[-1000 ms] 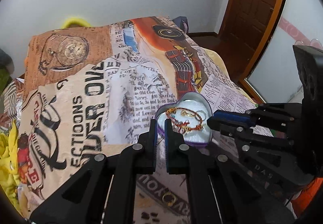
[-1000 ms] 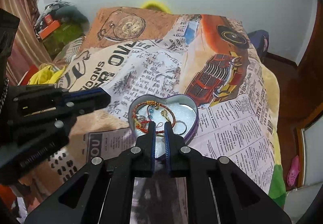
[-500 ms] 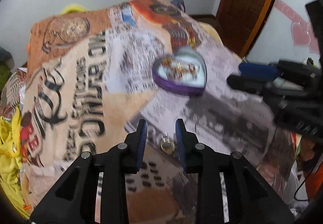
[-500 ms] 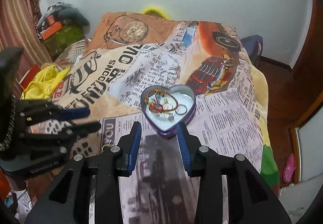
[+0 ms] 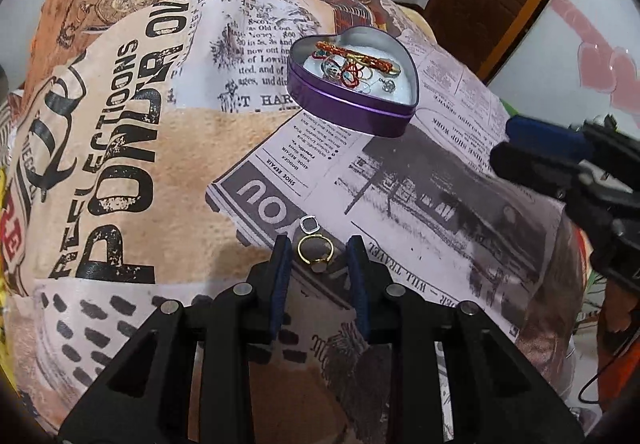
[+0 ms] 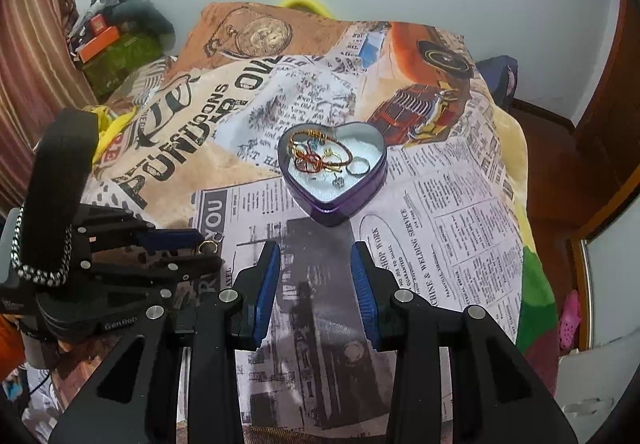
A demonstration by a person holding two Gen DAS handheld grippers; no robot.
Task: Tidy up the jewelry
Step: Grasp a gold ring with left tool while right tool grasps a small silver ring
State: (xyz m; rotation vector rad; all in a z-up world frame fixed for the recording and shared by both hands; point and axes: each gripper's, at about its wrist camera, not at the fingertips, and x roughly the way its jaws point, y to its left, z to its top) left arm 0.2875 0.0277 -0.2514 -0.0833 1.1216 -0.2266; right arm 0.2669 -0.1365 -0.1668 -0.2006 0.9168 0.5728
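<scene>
Heart tin [image 5: 352, 106] sits mid-blanket [image 5: 120, 148], well apart from both grippers. Left gripper [image 5: 319, 256] spread, straddling gold ring [image 5: 315, 250], not pinching. Right gripper [image 6: 316, 264] spread wide, holding nothing

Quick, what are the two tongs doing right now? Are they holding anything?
Left tongs: open, straddling the gold ring on the blanket, not gripping it.
Right tongs: open, holding nothing.

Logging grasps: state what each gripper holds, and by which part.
Nothing held. The left gripper is open around the gold ring on the blanket, unclamped; the right gripper is open, empty.
</scene>
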